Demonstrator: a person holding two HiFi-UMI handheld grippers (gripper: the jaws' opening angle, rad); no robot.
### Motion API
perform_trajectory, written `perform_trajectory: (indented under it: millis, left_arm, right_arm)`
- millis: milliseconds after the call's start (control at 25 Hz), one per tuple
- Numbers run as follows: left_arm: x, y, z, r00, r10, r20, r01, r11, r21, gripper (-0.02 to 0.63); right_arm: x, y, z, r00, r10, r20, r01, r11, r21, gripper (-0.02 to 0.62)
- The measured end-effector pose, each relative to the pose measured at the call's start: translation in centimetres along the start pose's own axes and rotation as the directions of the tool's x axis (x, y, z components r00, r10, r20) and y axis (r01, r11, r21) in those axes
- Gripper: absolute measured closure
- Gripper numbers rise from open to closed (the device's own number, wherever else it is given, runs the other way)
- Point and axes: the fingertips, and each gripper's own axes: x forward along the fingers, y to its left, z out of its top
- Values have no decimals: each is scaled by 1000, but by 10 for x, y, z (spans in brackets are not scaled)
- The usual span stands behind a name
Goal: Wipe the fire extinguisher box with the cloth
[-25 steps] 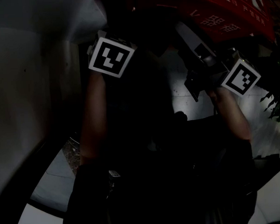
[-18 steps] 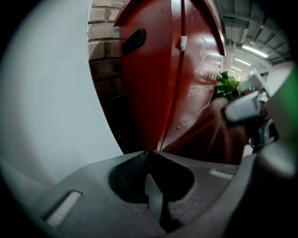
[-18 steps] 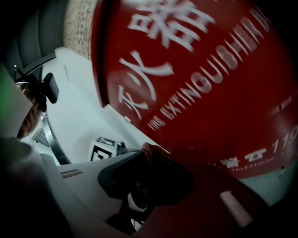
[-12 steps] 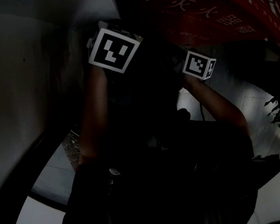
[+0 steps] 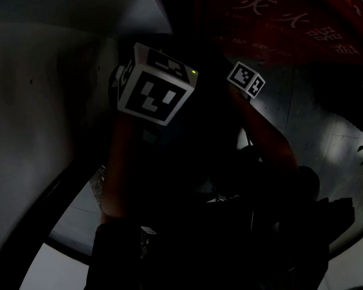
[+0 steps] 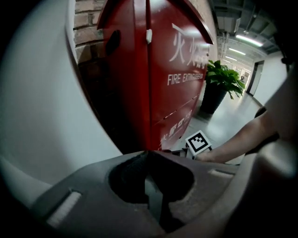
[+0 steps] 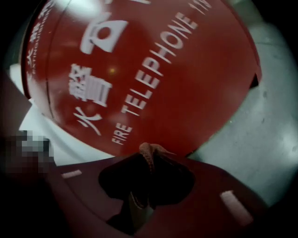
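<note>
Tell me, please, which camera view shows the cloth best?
The right gripper view: the cloth sits pinched between the right tongs, before the red fire extinguisher box. The head view is too dark to show it; the left gripper view doesn't show it.

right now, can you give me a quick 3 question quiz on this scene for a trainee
1. True or false: the left gripper holds the cloth.
2. Multiple choice: in the left gripper view, what stands beyond the fire extinguisher box? A) a potted plant B) a ladder C) a bucket
3. Fill in the blank: the right gripper, close to the box's red lettered face, has its jaws shut on the ____.

Key
1. False: its jaws are together with nothing between them.
2. A
3. cloth
</note>
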Motion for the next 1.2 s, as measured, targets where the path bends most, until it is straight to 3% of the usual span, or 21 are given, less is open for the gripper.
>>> perform_trajectory:
  millis: [400,760,1000,1200]
  left_arm:
    - [6,-17,5,1000,-27,5,27,999,30,603]
    - [9,-21,7,999,-49,17,48,998,43,603]
    - [10,-9,9,1000,-21,21,20,1000,22,602]
    - [13,7,11,1000,4,24,-4,1000,-15,603]
  right_arm:
    - [26,-35,-19,1000,-2,30,-5,972,235,529]
    - [25,-27,-14,1000,11,27,-20,942,336,528]
    - [13,9,-3,997,73,-11,-65,947,314,526]
    - [1,43,8,992,117,-50,-102,967,233,526]
